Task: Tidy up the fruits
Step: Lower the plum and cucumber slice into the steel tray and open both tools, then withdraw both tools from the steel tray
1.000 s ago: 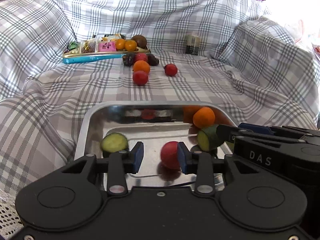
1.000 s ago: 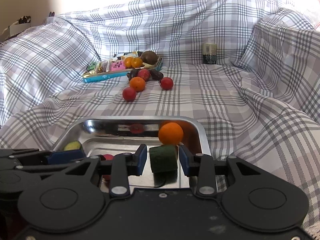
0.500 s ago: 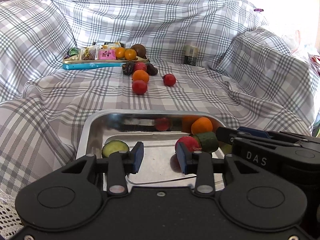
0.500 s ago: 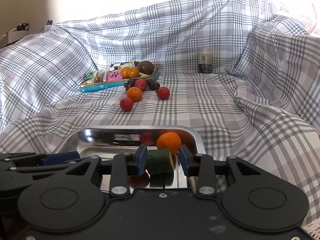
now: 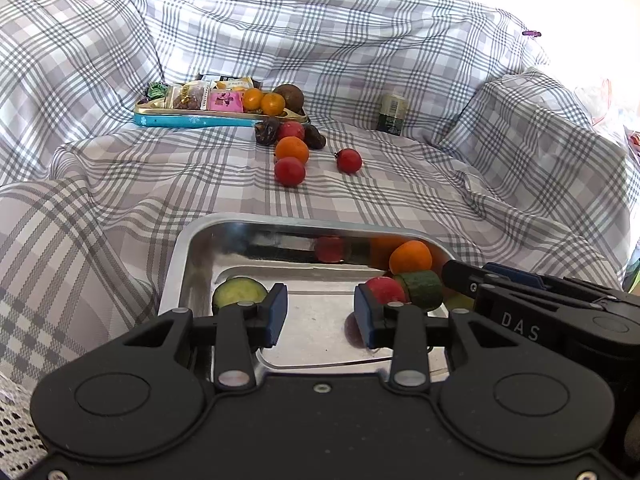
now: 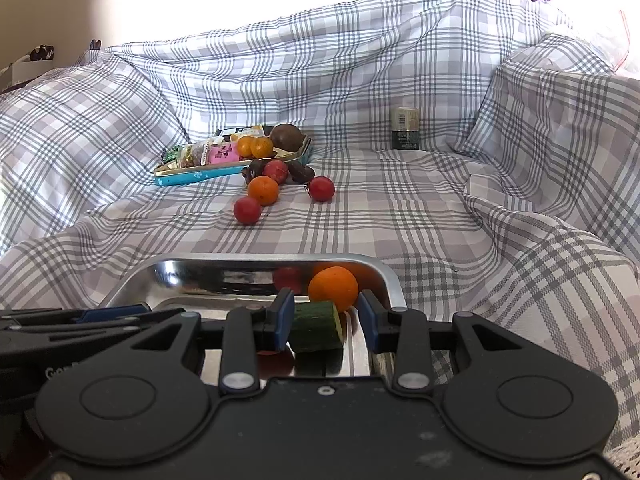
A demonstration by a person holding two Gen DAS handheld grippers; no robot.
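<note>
Where we stand: with both tools low over the steel tray [image 5: 180, 264], lower centre of each frame, we read the sorting as partly done.
Left gripper [image 5: 320, 314]: spread, nothing between its blue pads; bare tray floor shows in the gap.
Right gripper [image 6: 326, 320]: spread too; the cucumber chunk [image 6: 316, 326] lies on the tray between its pads, nearer the left pad, and we cannot tell whether it touches.
In the tray: a red fruit [image 5: 386, 290] just behind the left gripper's right pad, a cucumber slice [image 5: 239, 292] at lower left, an orange [image 5: 410, 257] toward the far right corner.
Mid-frame, on the checked cloth [image 5: 120, 184]: loose red tomatoes [image 5: 289, 171] and a second orange [image 5: 292, 149], close together, near the blue tin [image 5: 192, 120].
Far: a small jar [image 5: 393, 113] against the cloth's back fold, upper right of centre.
Handling, our judgement: the round fruits look light, smooth and apt to roll, with skins that bruise; we would close gently across the widest part. The cucumber chunk seems firmer; its rind sides offer the surer hold.
</note>
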